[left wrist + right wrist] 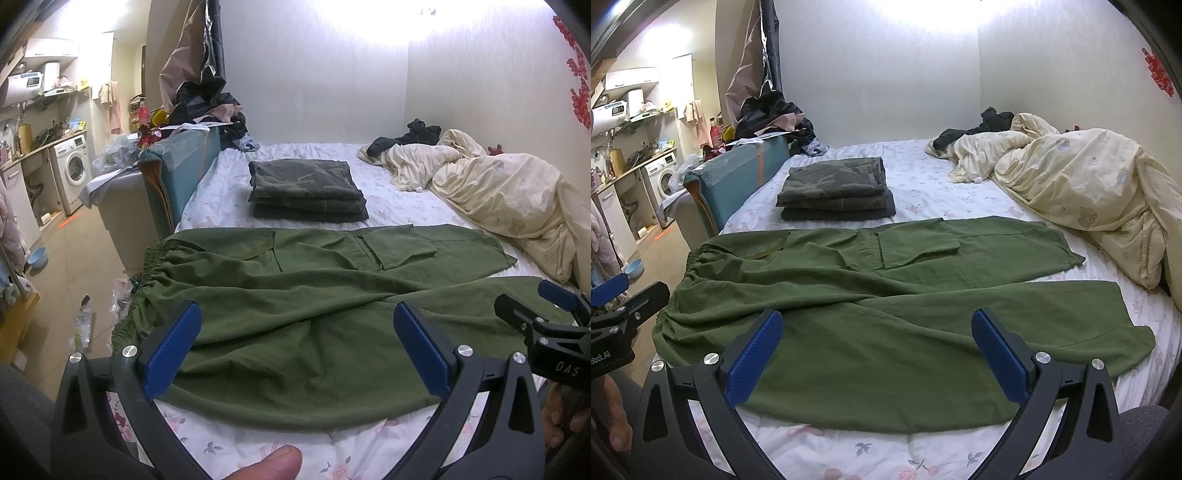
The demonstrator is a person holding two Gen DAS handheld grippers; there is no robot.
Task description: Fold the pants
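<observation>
The bed point(923, 173), in its white flowered sheet, fills nearly everything ahead of both grippers. Off to the right of the right gripper point(877, 354) a cream quilt point(1082, 192) lies heaped and rumpled against the wall. The green pants point(871, 295) lie spread flat right in front of both tools, waistband out to the left by the bed's edge, the two legs running away to the right, the near hem just under the fingertips. Beyond them, further from the grippers, sits a folded stack of camouflage clothes point(308, 190). The left gripper point(295, 347) hovers over the waist end with its blue pads spread wide, pinching nothing. The right gripper, alongside it over the near leg, gapes just as wide and holds nothing either.
</observation>
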